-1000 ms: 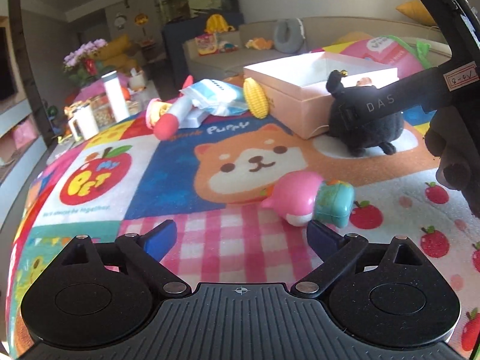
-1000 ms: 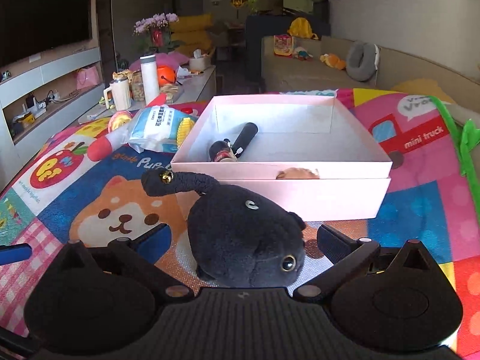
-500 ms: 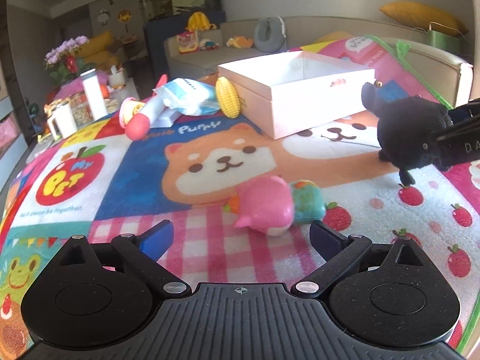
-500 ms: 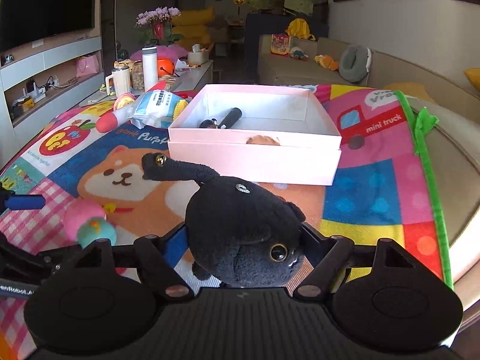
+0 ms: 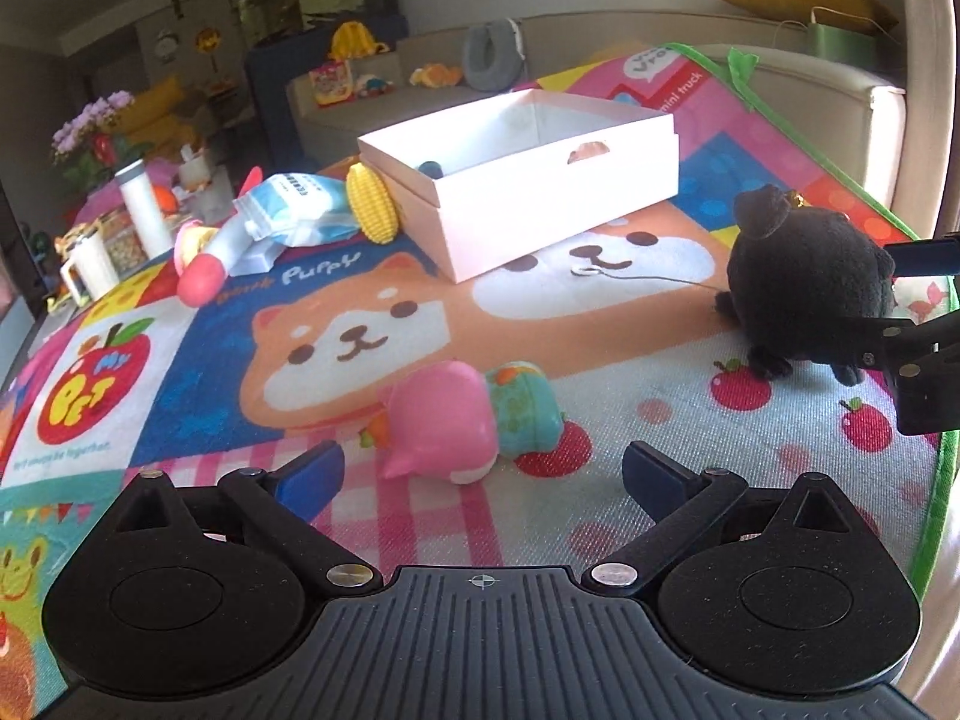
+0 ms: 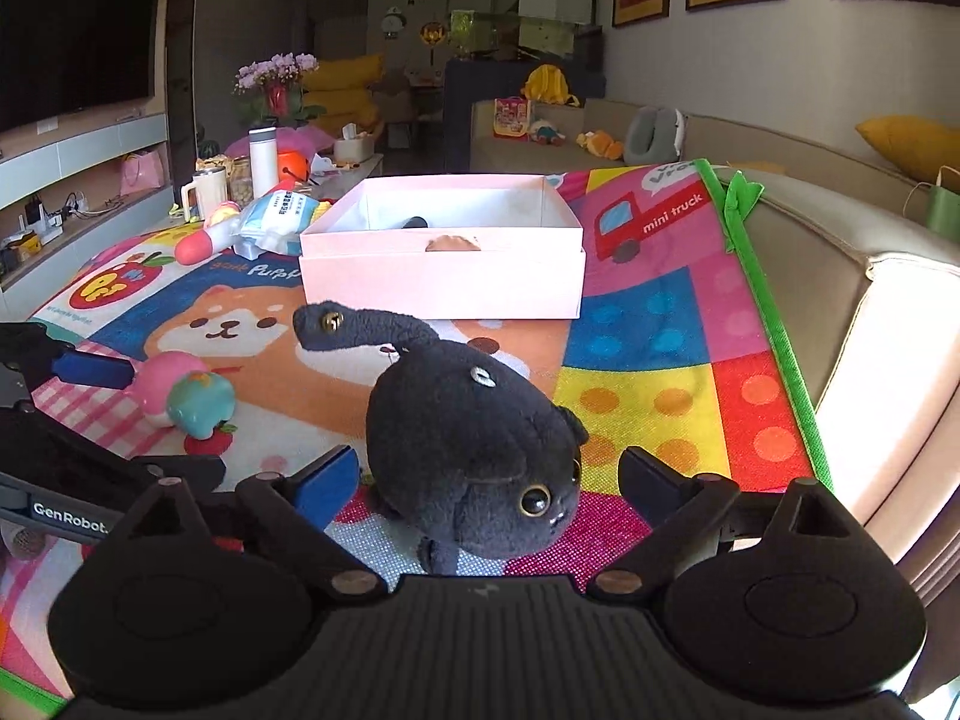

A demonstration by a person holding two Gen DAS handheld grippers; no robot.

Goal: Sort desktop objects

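Observation:
A black plush cat sits on the play mat between the wide-open jaws of my right gripper; the fingers stand apart from it. It also shows at the right in the left wrist view. A pink and teal toy lies just ahead of my open, empty left gripper, and shows in the right wrist view. The pink box stands beyond, holding a dark object.
A yellow corn toy, a blue-white packet and a pink-tipped toy lie left of the box. Cups and a white bottle stand at the far left. The mat's green edge runs along the right.
My right gripper has opened and let go of the black plush cat, which now sits on the mat nearer the front right. My left gripper has moved closer to the pink toy.

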